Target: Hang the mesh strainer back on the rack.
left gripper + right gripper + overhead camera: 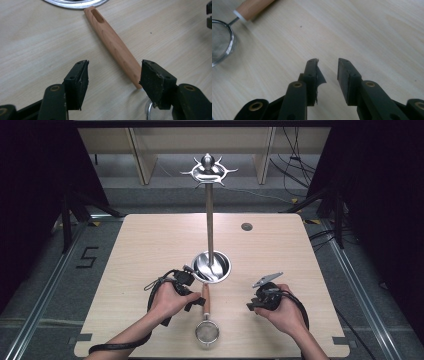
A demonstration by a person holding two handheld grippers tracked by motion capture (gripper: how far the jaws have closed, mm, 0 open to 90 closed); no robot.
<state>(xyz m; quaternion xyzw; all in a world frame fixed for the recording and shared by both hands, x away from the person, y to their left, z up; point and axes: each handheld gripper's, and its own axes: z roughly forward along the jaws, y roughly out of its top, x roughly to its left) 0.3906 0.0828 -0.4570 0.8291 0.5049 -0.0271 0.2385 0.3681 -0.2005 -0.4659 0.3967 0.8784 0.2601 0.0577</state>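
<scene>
A small mesh strainer (207, 332) with a wooden handle (206, 301) lies on the table near the front edge, its handle pointing at the base of the metal stand (212, 266). My left gripper (192, 292) sits just left of the handle. In the left gripper view its jaws (113, 72) stand wide open over the handle (112, 45), with the pads not touching the wood. My right gripper (251, 306) hovers right of the strainer. It is open (328, 70) over bare wood with nothing between its fingers. The strainer mesh (220, 42) lies at that view's left edge.
The stand has a tall pole (209, 225) topped by a ring of hooks (208, 170), rising from a shiny bowl-shaped base whose rim (75, 3) shows in the left gripper view. A dark round hole (246, 226) marks the table's far right. Cables trail from both grippers.
</scene>
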